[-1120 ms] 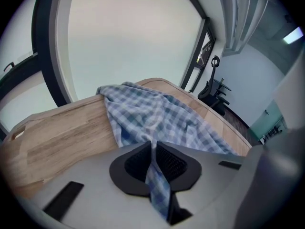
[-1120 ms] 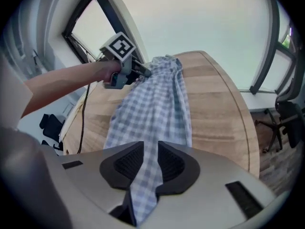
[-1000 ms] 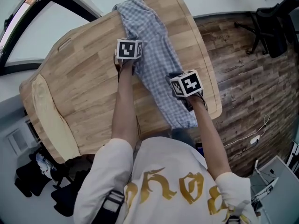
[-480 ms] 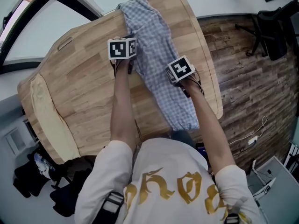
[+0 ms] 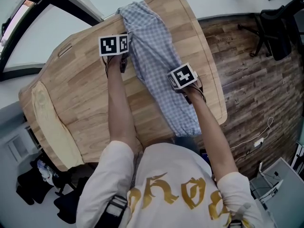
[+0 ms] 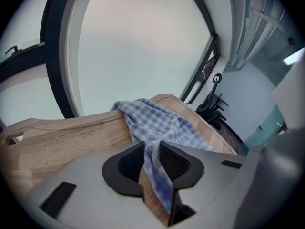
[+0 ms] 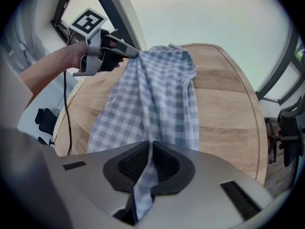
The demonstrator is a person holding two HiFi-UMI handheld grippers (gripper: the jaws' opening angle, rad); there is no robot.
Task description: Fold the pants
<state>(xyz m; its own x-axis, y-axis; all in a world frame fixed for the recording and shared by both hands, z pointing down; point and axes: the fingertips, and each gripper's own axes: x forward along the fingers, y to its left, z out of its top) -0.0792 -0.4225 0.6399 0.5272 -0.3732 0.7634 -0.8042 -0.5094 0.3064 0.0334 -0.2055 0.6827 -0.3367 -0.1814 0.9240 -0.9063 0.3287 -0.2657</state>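
From the head view we see the blue-and-white checked cloth pants point(image 5: 156, 63) stretched lengthwise along the pale wooden table point(image 5: 80, 94), in the left gripper view the left gripper point(image 6: 151, 162), its jaws just eased slightly wider, pinches their edge, and in the right gripper view the right gripper point(image 7: 149, 160), its jaws just closing, clamps a fold.

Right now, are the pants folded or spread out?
Spread lengthwise, not folded over: the pants lie as one long strip across the table.
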